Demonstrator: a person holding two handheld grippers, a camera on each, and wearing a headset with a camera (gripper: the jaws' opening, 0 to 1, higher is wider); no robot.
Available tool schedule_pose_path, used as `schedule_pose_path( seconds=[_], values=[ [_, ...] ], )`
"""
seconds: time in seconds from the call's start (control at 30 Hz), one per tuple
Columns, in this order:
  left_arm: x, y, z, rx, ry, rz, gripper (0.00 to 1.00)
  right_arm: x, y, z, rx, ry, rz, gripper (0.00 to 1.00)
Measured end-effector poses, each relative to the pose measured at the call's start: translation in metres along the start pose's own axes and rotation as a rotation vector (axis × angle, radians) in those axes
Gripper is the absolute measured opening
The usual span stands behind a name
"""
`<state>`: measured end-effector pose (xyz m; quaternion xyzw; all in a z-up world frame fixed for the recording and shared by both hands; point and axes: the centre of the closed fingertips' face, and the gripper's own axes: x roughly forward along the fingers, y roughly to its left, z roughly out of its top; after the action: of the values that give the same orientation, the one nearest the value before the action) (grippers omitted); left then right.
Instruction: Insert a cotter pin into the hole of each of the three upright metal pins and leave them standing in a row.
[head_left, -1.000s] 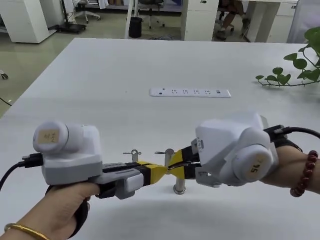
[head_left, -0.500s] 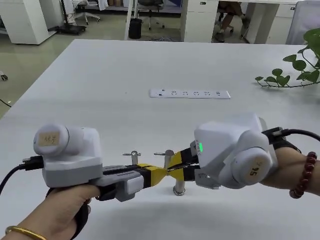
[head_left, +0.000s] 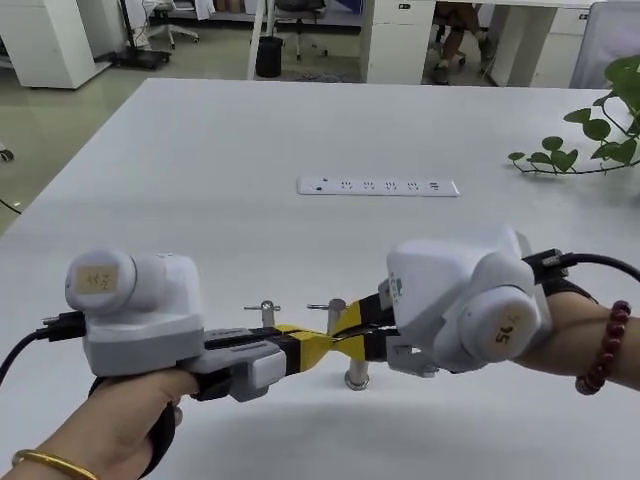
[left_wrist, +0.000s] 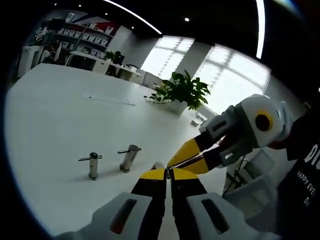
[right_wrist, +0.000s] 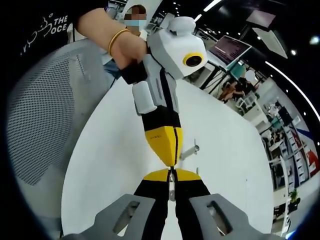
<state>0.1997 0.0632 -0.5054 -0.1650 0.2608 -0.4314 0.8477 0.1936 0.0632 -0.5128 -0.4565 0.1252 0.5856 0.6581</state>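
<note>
Two grippers meet tip to tip near the table's (head_left: 300, 130) front edge. The right gripper (right_wrist: 171, 172) pinches a thin cotter pin (right_wrist: 171, 189) lengthwise, aimed leftward; the left gripper's (left_wrist: 169, 173) jaws are closed, contents unclear. Directly beneath stands the third metal pin (head_left: 355, 378), upright.

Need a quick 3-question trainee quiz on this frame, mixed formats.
1. How many upright metal pins already have a cotter pin through the top?
2. True or false: the tips of the left gripper and the right gripper are far apart.
3. What lies on the table beyond the pins? A) power strip B) keyboard C) ruler

Key: 1. two; 2. false, they meet at the third pin; 3. A
</note>
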Motion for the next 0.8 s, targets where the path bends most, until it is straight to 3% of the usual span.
schedule_pose_path(
  seconds=[0.13,0.33,0.57,0.8],
  values=[
    [0.0,-0.001,0.0,0.008,0.002,-0.001,0.0,0.0,0.0,0.0,0.054,-0.017,0.005,0.0],
    [-0.003,0.003,0.0,0.043,0.0,0.009,0.0,-0.001,0.002,0.001,0.217,-0.077,0.024,0.01],
    [-0.009,0.002,-0.002,0.166,0.007,-0.019,0.0,-0.006,-0.001,0.001,0.515,-0.18,0.062,0.05],
    [-0.014,-0.003,-0.005,0.286,0.002,-0.063,0.0,-0.011,0.001,0.001,0.69,-0.254,0.115,0.08]
  ],
)
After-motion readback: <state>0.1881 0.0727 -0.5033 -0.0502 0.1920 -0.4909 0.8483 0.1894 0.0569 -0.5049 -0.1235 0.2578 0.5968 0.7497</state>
